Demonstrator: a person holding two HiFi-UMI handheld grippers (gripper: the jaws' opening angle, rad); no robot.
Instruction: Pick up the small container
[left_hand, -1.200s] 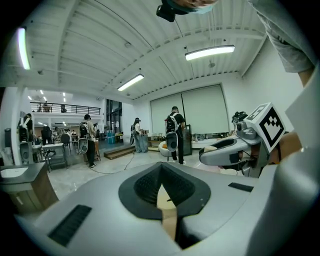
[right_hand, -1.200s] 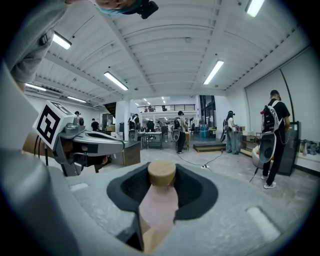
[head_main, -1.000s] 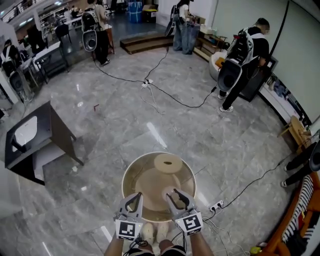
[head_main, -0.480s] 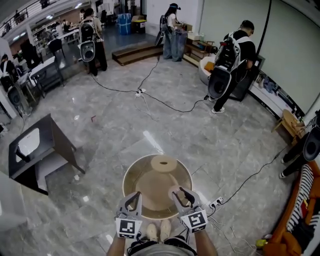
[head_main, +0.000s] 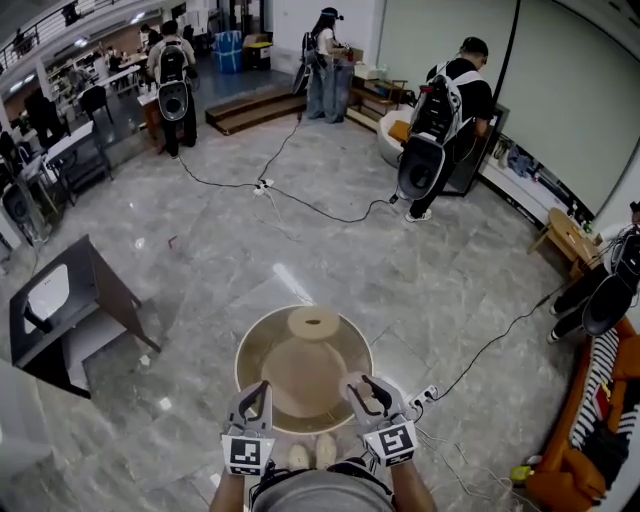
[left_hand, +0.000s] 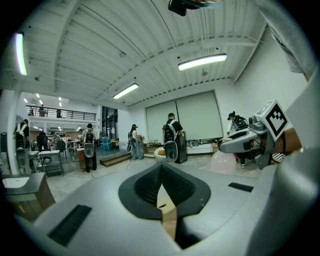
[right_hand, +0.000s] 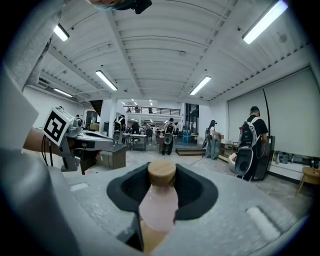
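Note:
The small container (right_hand: 159, 201) is a pink bottle with a wooden cap, and it stands upright between the jaws of my right gripper (right_hand: 162, 169), which is shut on it. In the head view, the right gripper (head_main: 363, 386) holds the container (head_main: 364, 399) over the near right part of a round wooden table (head_main: 250, 350). My left gripper (head_main: 259, 390) hovers over the table's near left edge, its jaws shut and empty. In the left gripper view, its jaws (left_hand: 161, 170) meet at the tips, and the container (left_hand: 223, 163) shows at the right.
A raised round disc (head_main: 313, 322) sits at the table's far side. A dark side table (head_main: 75, 290) stands at the left. Cables and a power strip (head_main: 426, 396) lie on the floor at the right. Several people with backpacks stand farther back.
The head camera's view has drifted, so the room and table sit a little further left. Both grippers keep their places over the near table edge, and the right still holds the container.

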